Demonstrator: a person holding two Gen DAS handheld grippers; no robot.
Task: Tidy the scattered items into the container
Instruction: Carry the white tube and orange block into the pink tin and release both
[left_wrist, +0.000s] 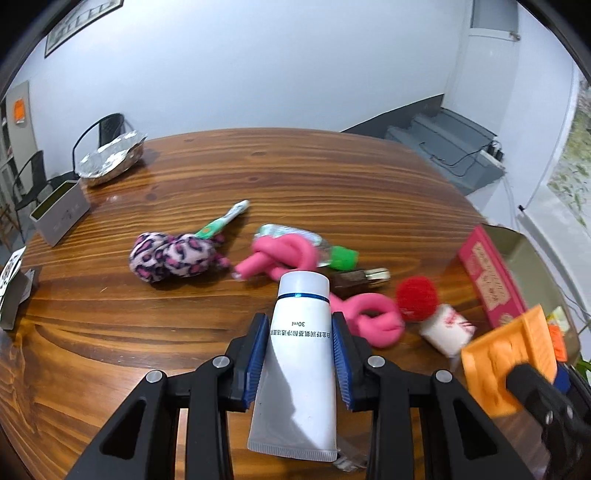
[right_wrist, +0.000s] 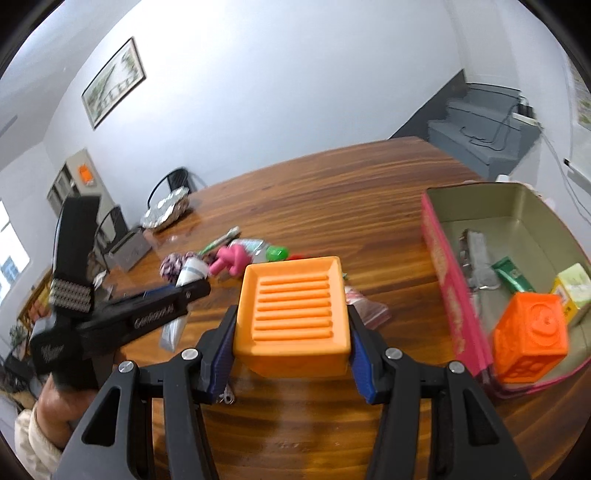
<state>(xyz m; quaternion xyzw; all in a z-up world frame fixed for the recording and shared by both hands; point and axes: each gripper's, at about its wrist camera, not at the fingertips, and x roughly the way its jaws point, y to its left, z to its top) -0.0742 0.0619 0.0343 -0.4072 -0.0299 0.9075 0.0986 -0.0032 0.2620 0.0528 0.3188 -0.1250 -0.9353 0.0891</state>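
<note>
White tube (left_wrist: 301, 354) clamped in left claw (left_wrist: 301, 360), cap pointing to 12 o'clock, lifted off the table (left_wrist: 110, 350). Orange soap dish (right_wrist: 293, 314) gripped in right claw (right_wrist: 291, 354), above the table. Pink-walled container (right_wrist: 454, 291) at 3 o'clock of the dish, holding an orange cube (right_wrist: 530, 341) and small packets. Pink knotted toys (left_wrist: 280, 254), red pompom (left_wrist: 417, 299), leopard plush (left_wrist: 173, 256) scattered at 12 o'clock of the tube.
</note>
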